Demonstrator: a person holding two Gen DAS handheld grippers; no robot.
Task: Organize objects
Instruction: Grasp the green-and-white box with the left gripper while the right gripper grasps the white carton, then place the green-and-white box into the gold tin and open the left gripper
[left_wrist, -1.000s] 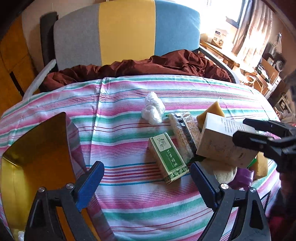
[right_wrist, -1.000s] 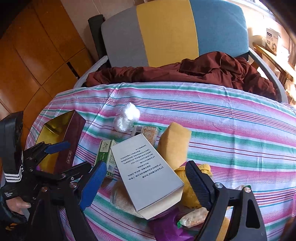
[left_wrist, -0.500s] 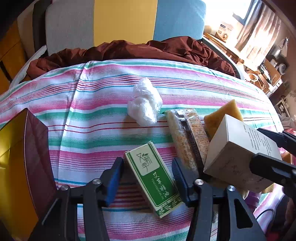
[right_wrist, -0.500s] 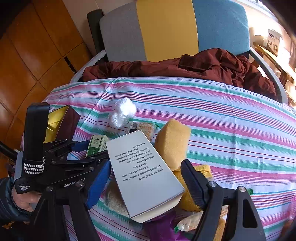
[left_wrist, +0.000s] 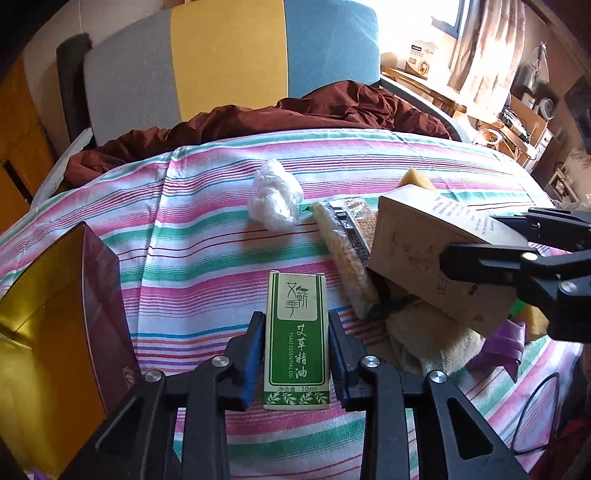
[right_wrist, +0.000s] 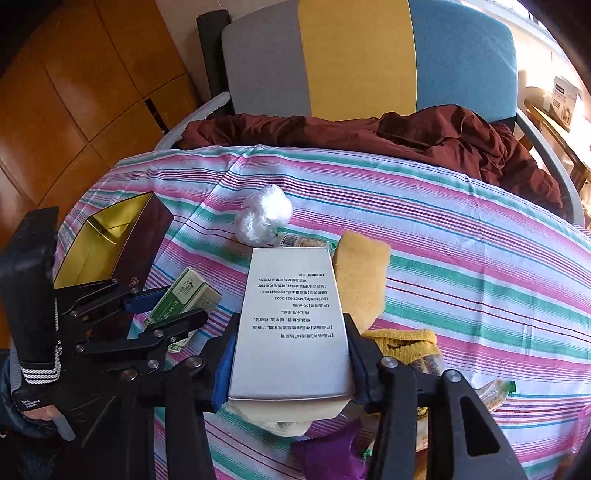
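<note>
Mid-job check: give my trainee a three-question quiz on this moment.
1. True or false: the left gripper is shut on the green box.
2. What lies between the right gripper fingers: A sponge, B grey box, C plastic wad?
3. Fill in: the open gold-lined box stands on the striped ____.

Key: 1 true. 2 B, the grey box; the fingers are closing on it. 3 cloth.

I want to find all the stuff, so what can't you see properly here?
- Left wrist view: the pile under the grey box is hidden by that box and the right claw.
- Right wrist view: the purple wrapper is cut off at the bottom edge.
- Both views: inside the gold-lined box, its walls hide the bottom.
</note>
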